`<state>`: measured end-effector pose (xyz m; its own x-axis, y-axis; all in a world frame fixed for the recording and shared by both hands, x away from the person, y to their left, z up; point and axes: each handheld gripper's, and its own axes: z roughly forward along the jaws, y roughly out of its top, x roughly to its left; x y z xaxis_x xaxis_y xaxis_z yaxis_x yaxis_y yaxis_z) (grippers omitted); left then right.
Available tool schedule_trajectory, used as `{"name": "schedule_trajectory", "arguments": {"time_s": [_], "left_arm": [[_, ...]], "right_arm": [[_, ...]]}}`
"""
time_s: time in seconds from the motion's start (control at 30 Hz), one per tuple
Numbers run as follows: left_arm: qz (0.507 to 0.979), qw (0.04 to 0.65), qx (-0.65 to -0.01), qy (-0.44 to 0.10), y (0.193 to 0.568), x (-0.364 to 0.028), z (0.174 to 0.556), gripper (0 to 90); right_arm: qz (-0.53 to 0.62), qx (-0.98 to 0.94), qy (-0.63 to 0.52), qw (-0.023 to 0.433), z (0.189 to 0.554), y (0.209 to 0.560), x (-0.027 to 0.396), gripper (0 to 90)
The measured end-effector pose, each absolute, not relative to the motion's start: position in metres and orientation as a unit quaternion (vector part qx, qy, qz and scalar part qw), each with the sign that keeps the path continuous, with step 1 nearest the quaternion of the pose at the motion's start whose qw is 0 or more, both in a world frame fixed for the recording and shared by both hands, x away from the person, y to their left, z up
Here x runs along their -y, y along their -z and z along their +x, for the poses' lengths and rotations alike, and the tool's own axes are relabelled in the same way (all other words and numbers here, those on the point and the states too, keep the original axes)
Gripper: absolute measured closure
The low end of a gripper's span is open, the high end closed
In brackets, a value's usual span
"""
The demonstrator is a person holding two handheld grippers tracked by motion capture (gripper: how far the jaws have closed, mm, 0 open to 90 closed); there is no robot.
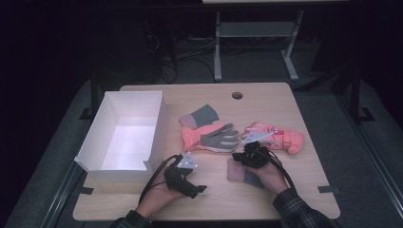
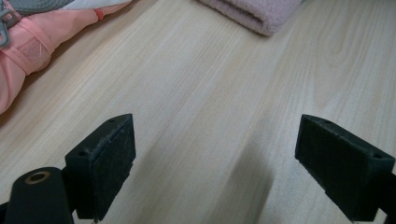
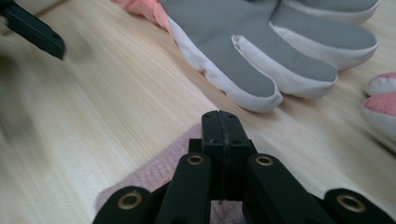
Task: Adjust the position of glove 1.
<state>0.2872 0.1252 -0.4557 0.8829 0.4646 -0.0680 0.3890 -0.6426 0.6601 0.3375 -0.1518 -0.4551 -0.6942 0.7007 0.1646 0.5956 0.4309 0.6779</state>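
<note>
The small pink knit mitten (image 1: 236, 169) is lying on the wooden table (image 1: 285, 190), near the front edge and just under the right gripper (image 1: 250, 156). Much of it is hiding under that gripper and the hand (image 1: 267, 175), so only its pink end and a bit of grey are peeking out. In the right gripper view the two black jaws are pressing flat together with no gap, and the pink knit (image 3: 154, 172) is lying right below them — I cannot tell if any cloth is pinched between them.

Just past the jaws the pink and grey glove (image 1: 211, 137) is lying palm up, its grey fingers (image 3: 280, 56) spreading wide. Its wrist end is getting cut off at the top of that view. Another pink glove (image 1: 273, 137) is resting to the right of it, partly behind the right gripper. A second knit mitten (image 1: 199, 116), grey and pink, is sitting farther back.

The left gripper (image 1: 186, 183) is resting low over bare table, its jaws standing wide apart with nothing between them. In the left gripper view just a corner of the pink glove (image 2: 28, 51) and an edge of the knit mitten (image 2: 257, 14) are showing.

A white box (image 1: 157, 137) is standing open at the left — the room beyond the table is too dark to make out.
</note>
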Motion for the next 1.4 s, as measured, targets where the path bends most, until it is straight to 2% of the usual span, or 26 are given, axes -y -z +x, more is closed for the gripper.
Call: {"name": "schedule_trajectory", "arguments": {"time_s": [0.3, 0.63, 0.8, 0.83, 0.93, 1.03, 1.17, 1.23, 1.4], "left_arm": [[0.905, 0.351, -0.236, -0.052, 0.456, -0.126, 0.287, 11.8], [0.904, 0.353, -0.236, -0.052, 0.455, -0.126, 0.286, 11.8], [0.905, 0.352, -0.235, -0.051, 0.455, -0.126, 0.286, 11.8], [0.904, 0.354, -0.236, -0.051, 0.455, -0.126, 0.286, 11.8], [0.903, 0.355, -0.237, -0.052, 0.455, -0.126, 0.286, 11.8], [0.906, 0.350, -0.233, -0.051, 0.455, -0.127, 0.288, 11.9], [0.908, 0.345, -0.231, -0.052, 0.455, -0.127, 0.288, 11.9], [0.907, 0.348, -0.232, -0.052, 0.455, -0.126, 0.287, 11.9], [0.908, 0.346, -0.229, -0.053, 0.456, -0.125, 0.287, 11.9]], "right_arm": [[0.378, -0.847, -0.369, 0.058, 0.332, 0.458, 0.148, 90.0], [0.341, -0.867, -0.360, 0.032, 0.296, 0.455, 0.146, 90.0], [0.331, -0.872, -0.359, 0.031, 0.286, 0.455, 0.145, 90.0], [0.326, -0.871, -0.363, 0.045, 0.284, 0.449, 0.149, 89.6], [0.348, -0.854, -0.381, 0.068, 0.284, 0.439, 0.164, 81.1], [0.376, -0.846, -0.369, 0.084, 0.282, 0.438, 0.183, 76.7], [0.398, -0.837, -0.366, 0.085, 0.278, 0.440, 0.197, 72.2], [0.412, -0.832, -0.361, 0.086, 0.274, 0.443, 0.206, 66.4], [0.424, -0.834, -0.343, 0.083, 0.269, 0.454, 0.202, 62.9]]}}
